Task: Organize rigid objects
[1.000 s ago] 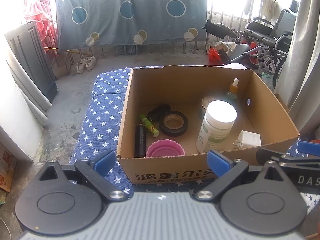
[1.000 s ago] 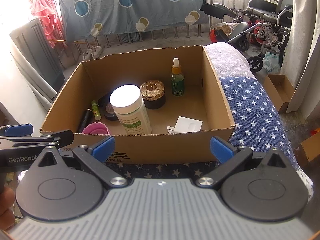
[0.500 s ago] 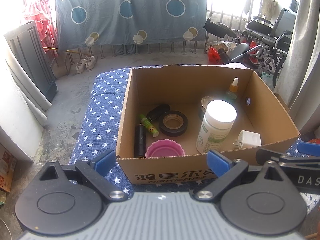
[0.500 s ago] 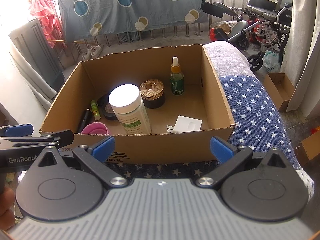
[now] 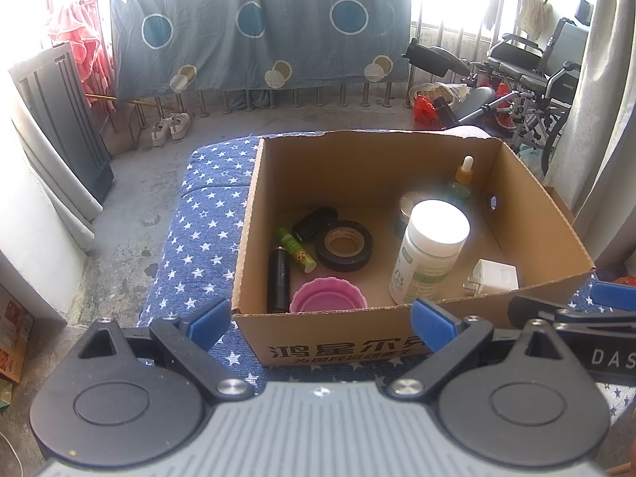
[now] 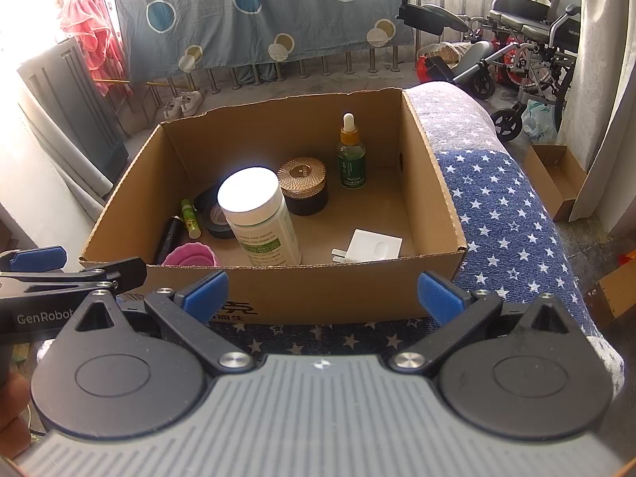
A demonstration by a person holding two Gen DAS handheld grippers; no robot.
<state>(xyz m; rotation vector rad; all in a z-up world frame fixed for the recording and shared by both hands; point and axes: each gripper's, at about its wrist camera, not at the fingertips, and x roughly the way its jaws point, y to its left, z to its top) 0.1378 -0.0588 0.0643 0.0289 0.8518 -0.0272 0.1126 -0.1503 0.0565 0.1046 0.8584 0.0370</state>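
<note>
- Grippers: left gripper [image 5: 320, 326] and right gripper [image 6: 322, 292] both spread apart, empty
- white bottle [image 6: 258, 216] upright, dead ahead inside box [image 6: 302, 290] (right slightly nearer, my call)

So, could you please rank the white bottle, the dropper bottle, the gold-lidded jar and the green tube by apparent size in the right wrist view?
1. white bottle, though it stands nearest the camera
2. gold-lidded jar and dropper bottle: too alike to rank
3. green tube
</note>
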